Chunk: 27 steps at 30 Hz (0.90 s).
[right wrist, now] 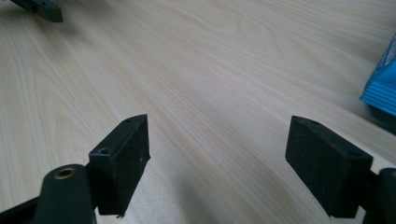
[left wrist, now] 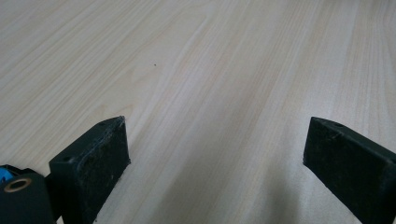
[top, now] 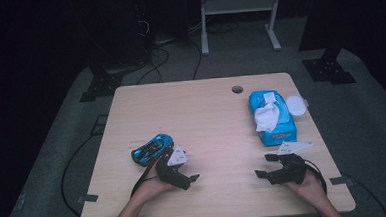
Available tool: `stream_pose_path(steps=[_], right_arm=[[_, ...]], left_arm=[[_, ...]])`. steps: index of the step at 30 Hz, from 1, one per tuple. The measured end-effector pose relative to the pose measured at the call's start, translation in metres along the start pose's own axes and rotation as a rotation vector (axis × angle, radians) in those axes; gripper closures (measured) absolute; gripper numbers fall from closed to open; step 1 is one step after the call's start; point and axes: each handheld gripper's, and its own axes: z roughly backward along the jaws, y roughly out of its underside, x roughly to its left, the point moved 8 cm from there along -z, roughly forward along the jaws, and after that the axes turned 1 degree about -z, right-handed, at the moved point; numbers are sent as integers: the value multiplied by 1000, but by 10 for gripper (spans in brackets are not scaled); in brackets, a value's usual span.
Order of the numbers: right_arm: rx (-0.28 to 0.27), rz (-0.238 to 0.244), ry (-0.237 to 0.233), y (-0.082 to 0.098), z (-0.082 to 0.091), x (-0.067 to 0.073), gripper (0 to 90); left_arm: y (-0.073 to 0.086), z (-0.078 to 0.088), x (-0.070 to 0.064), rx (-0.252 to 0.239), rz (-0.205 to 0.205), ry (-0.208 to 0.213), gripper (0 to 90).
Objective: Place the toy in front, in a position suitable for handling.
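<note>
A blue toy car [top: 153, 148] lies on the pale wooden table [top: 206, 118], left of centre. Just right of the car and nearer the front edge, my left gripper [top: 189, 181] rests low over the wood, held in a hand. Its jaws stand open around bare wood [left wrist: 215, 144]. My right gripper [top: 265, 166] sits at the front right, pointing left, also open with nothing between its jaws [right wrist: 217, 144]. A blue pack of wet wipes [top: 271, 115] lies behind it, with a white wipe pulled out of its top.
A white round lid [top: 296, 104] sits at the pack's right side. A cable hole [top: 237, 89] marks the table's far edge. The pack's blue corner [right wrist: 383, 79] shows in the right gripper view. Cables and stand feet lie on the floor beyond.
</note>
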Motion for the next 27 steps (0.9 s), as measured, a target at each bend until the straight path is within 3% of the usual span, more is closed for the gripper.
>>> stream_pose_path(steps=[5,18,24,27], right_arm=[[2,12,-2,0,-1,1,206],[4,20,-3,-4,-4,6,206],[-2,31,-8,-6,-1,10,205],[-15,28,-10,-8,2,11,203]], left_arm=[[0,1,4,12,14,-2,62],[-15,14,13,-6,-12,-36,62],[-23,27,29,-19,-8,-58,62],[-26,37,44,-22,1,-83,62]])
